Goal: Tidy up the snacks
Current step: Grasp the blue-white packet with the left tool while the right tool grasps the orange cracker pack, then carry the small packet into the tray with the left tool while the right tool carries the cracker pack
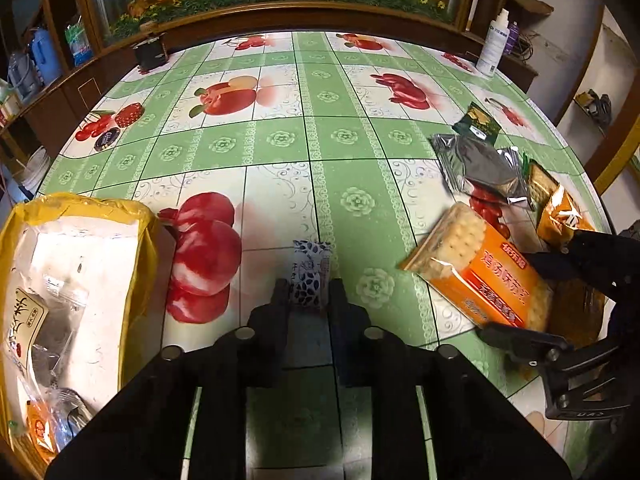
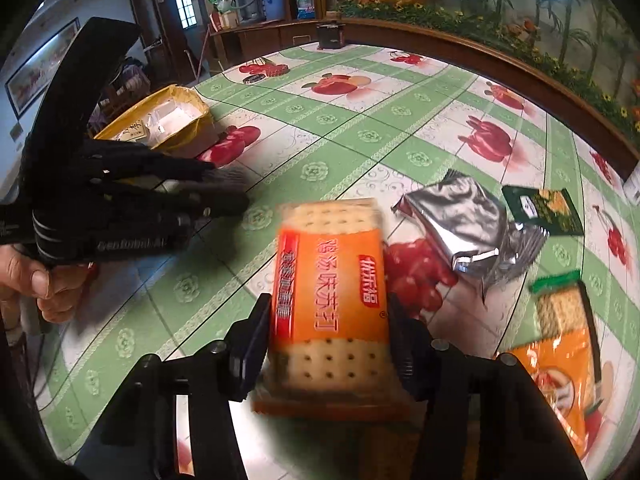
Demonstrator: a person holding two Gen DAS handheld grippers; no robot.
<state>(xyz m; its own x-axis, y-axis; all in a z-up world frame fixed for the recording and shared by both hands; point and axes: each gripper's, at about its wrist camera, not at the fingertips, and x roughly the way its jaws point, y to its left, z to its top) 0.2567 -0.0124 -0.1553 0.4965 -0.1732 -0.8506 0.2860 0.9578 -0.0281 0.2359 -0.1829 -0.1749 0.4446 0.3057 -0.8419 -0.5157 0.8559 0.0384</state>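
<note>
Right now, the table (image 1: pixel 352 148) wears a green checked cloth with red fruit pictures. A wooden cabinet (image 1: pixel 280 12) with painted flowers stands behind it, and a white spray bottle (image 1: pixel 493 46) sits at the far edge. The left gripper (image 1: pixel 310 294) is squeezed tight on a small blue-and-white candy (image 1: pixel 311 276). The right gripper (image 2: pixel 330 320) holds an orange cracker pack (image 2: pixel 332 280) with Chinese writing, its pads pressing both sides. A silver packet (image 2: pixel 464 220), a dark green packet (image 2: pixel 544 210) and another cracker pack (image 2: pixel 560 332) lie nearby. A yellow bag (image 1: pixel 80 264) holding snacks sits at the left.
</note>
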